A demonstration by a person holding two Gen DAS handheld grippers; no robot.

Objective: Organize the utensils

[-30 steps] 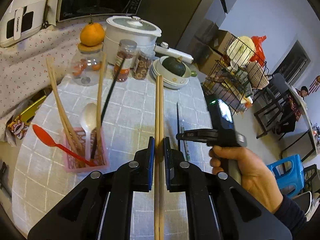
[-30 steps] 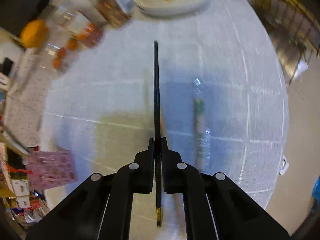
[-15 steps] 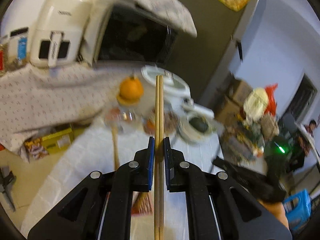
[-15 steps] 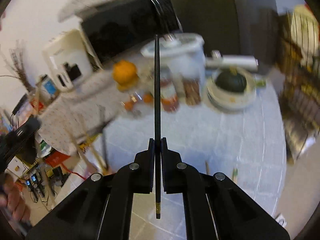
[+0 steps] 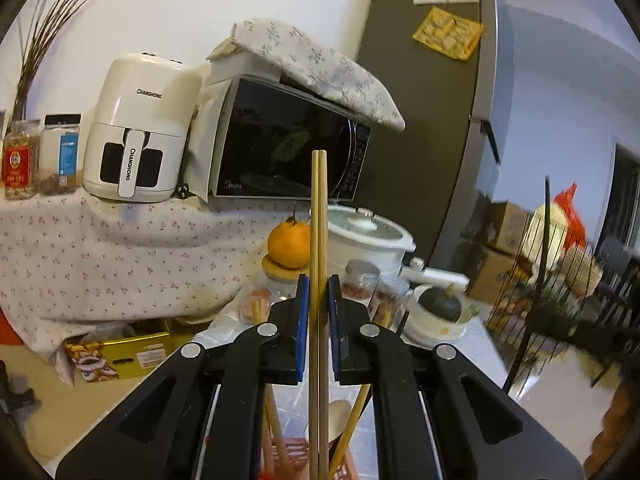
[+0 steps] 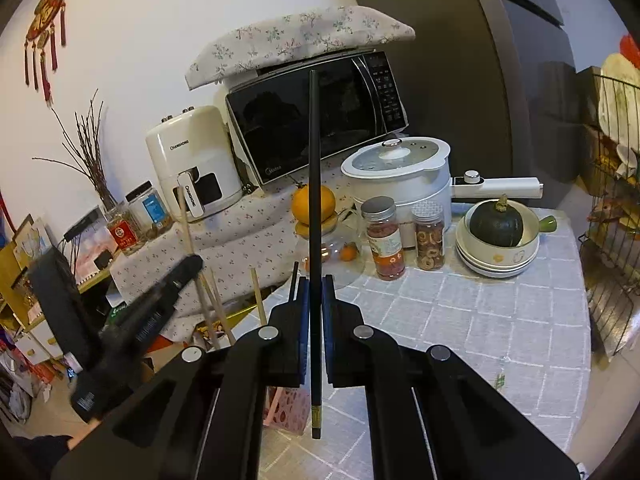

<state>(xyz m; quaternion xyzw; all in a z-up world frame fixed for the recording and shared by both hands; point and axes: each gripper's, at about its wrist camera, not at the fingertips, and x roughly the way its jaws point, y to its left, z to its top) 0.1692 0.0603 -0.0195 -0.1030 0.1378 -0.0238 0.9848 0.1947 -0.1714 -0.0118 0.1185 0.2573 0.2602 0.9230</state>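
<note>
My left gripper [image 5: 318,286] is shut on a pair of wooden chopsticks [image 5: 319,216], held upright, tips up, their lower ends over the pink utensil basket [image 5: 298,456]. That basket holds more wooden chopsticks and a pale spoon [image 5: 338,432]. My right gripper [image 6: 316,286] is shut on a single black chopstick [image 6: 315,160], also upright, its lower end above the table beside the pink basket [image 6: 286,412]. The left gripper [image 6: 184,270] shows blurred at the left of the right wrist view.
A tiled tablecloth [image 6: 460,320] covers the table. At the back stand a jar with an orange [image 6: 313,204], two spice jars [image 6: 384,236], stacked bowls with a squash [image 6: 496,236] and a white cooker [image 6: 398,172]. A wire rack [image 6: 612,240] stands on the right.
Both grippers have lifted off the table and tilted up, so the chopsticks now stand upright. The left one has moved over the pink basket; the right one has moved toward it.
</note>
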